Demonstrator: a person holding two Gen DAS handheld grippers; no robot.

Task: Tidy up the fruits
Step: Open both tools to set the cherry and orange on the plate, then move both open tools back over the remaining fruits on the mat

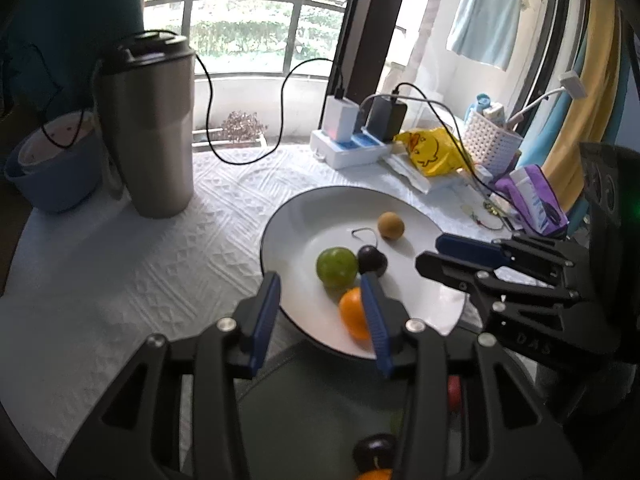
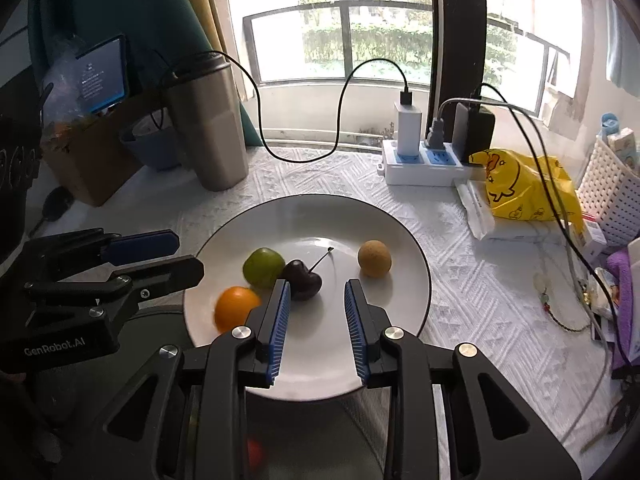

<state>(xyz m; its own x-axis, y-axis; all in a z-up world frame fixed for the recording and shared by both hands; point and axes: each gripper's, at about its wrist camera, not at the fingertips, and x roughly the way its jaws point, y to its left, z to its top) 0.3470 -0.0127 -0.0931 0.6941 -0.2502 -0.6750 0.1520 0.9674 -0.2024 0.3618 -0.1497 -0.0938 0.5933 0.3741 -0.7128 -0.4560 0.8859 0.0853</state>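
A steel tumbler (image 2: 208, 128) is standing upright on the desk (image 2: 460, 300) at far left. The left tongs (image 1: 320, 312) are hovering open over the near left rim of a white plate (image 2: 400, 240), their right finger partly hiding an orange (image 2: 236, 307). Just beyond are lying a green fruit (image 2: 262, 267) and a dark cherry (image 2: 302, 280), touching, the cherry's stem pointing up and right. The right tongs (image 2: 317, 320) are hovering open and empty over the plate's near middle. A brown fruit (image 2: 374, 258) is sitting apart at right. Below the plate, blurred fruit is lying in a dark bowl (image 1: 316, 412), mostly hidden by both tongs.
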